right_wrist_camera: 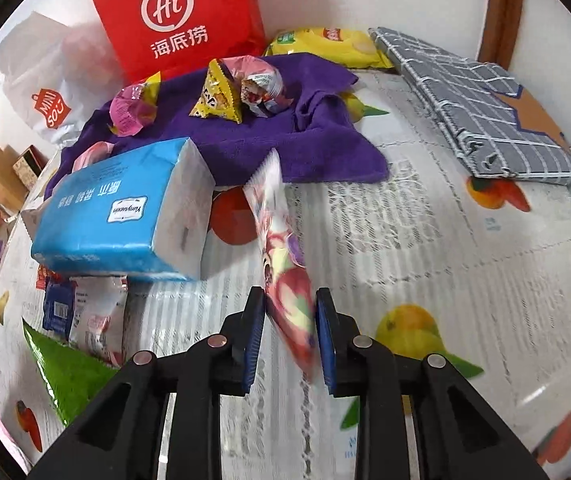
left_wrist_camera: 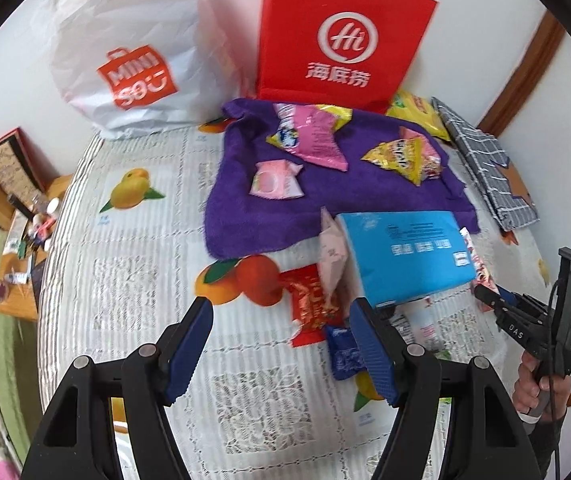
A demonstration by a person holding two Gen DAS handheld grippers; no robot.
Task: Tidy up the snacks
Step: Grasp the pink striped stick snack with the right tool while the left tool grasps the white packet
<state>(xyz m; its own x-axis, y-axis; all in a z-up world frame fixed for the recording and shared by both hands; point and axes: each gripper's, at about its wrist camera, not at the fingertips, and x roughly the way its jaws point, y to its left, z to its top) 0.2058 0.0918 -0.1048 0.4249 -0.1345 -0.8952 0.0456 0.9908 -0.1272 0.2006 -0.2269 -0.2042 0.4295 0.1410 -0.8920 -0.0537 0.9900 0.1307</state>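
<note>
My left gripper [left_wrist_camera: 281, 312] hangs open over the fruit-print tablecloth [left_wrist_camera: 133, 280]. A red snack packet [left_wrist_camera: 309, 300] and a small dark blue packet [left_wrist_camera: 343, 350] lie below it, untouched. A pale pink packet [left_wrist_camera: 331, 256] leans on a blue tissue pack [left_wrist_camera: 405, 256]. My right gripper [right_wrist_camera: 291, 320] is shut on a colourful snack packet [right_wrist_camera: 281, 248], held on edge above the cloth; in the left wrist view the right gripper [left_wrist_camera: 483, 294] sits beside the tissue pack. Several more snacks lie on a purple towel [left_wrist_camera: 245, 208], among them a yellow triangular packet [right_wrist_camera: 215, 96].
A red paper bag [left_wrist_camera: 337, 36] and a white shopping bag [left_wrist_camera: 133, 60] stand against the back wall. A yellow crisp bag [right_wrist_camera: 325, 46] and a folded grey checked fabric box [right_wrist_camera: 481, 108] lie at the back right. A cluttered side table [left_wrist_camera: 17, 216] is off the left edge.
</note>
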